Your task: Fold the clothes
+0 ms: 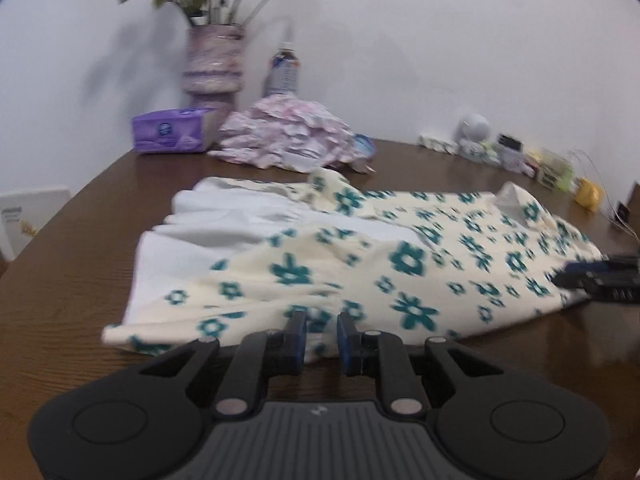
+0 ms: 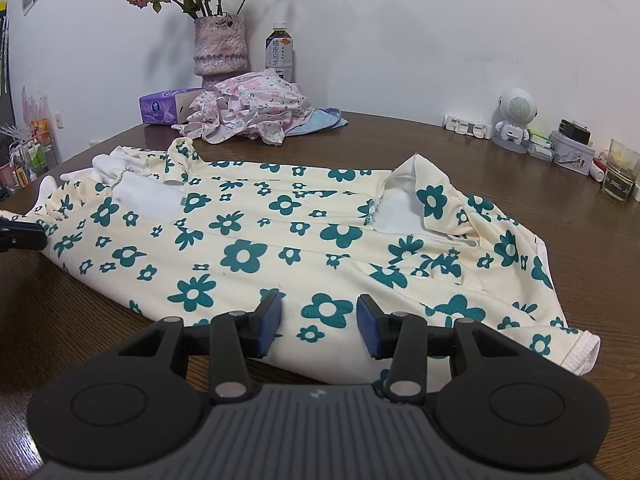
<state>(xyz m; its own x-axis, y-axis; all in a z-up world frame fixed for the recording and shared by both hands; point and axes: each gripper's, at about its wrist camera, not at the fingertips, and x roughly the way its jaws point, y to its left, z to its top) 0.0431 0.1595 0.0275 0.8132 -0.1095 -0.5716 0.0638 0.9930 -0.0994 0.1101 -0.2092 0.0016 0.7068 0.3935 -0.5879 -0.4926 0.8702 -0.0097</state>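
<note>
soft even light, left view motion-blurred, fisheye-bent edges

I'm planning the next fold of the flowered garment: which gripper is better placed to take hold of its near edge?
Probably the right gripper: its jaws stand open over the flowered garment, near edge between them. The left gripper shows only a narrow gap.

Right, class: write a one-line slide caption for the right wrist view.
Open right claw poised over the near edge of a floral garment spread on a brown table.
</note>
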